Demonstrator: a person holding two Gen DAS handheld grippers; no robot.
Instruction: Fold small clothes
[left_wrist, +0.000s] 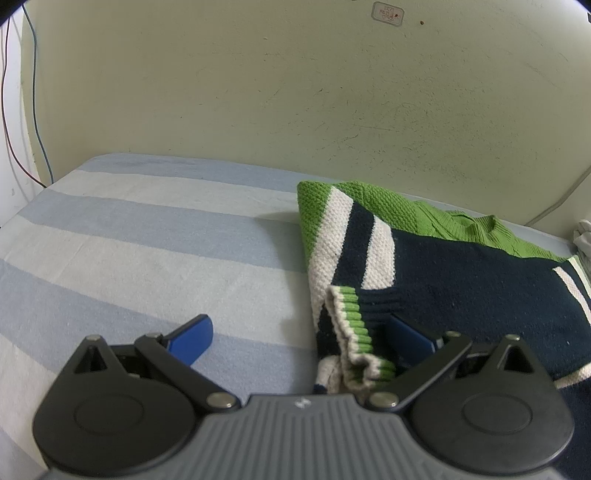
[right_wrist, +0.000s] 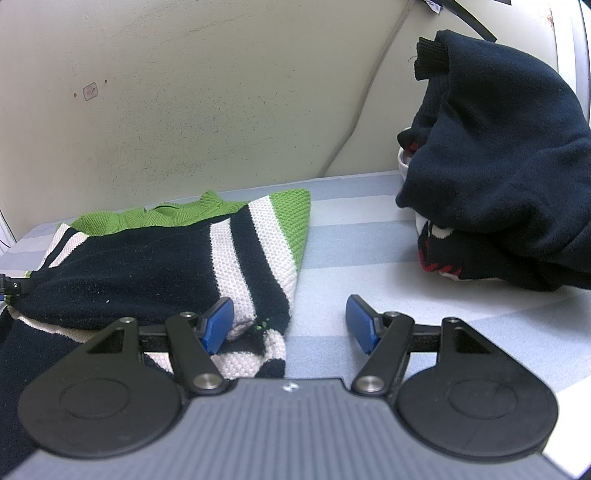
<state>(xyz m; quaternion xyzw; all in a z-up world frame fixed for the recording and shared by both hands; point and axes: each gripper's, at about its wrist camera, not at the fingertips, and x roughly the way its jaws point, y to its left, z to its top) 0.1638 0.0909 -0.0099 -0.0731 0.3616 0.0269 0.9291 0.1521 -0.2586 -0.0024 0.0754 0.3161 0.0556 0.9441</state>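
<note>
Closest in, the left gripper (left_wrist: 301, 338) has its blue fingers spread wide. They hold nothing. A sleeve cuff (left_wrist: 349, 334) of the sweater (left_wrist: 480, 280) bunches up between them, and one finger sits by the sweater's edge.

The right gripper (right_wrist: 291, 325) is wide open too and grips nothing. One blue finger (right_wrist: 216, 325) rests by the sweater's other corner, and the other hangs over the bare striped sheet (right_wrist: 332, 258).

The sweater lies partly folded on the sheet, dark blue part on top, green collar (right_wrist: 170, 214) at the back near the wall (left_wrist: 258, 92).

Past it, off to the right, a heap of dark clothes (right_wrist: 498, 166) waits.

What could go wrong? I think a gripper may pinch only the top layer, so the fold slides apart. The loose cuff could also get caught and drag the neat part crooked.
</note>
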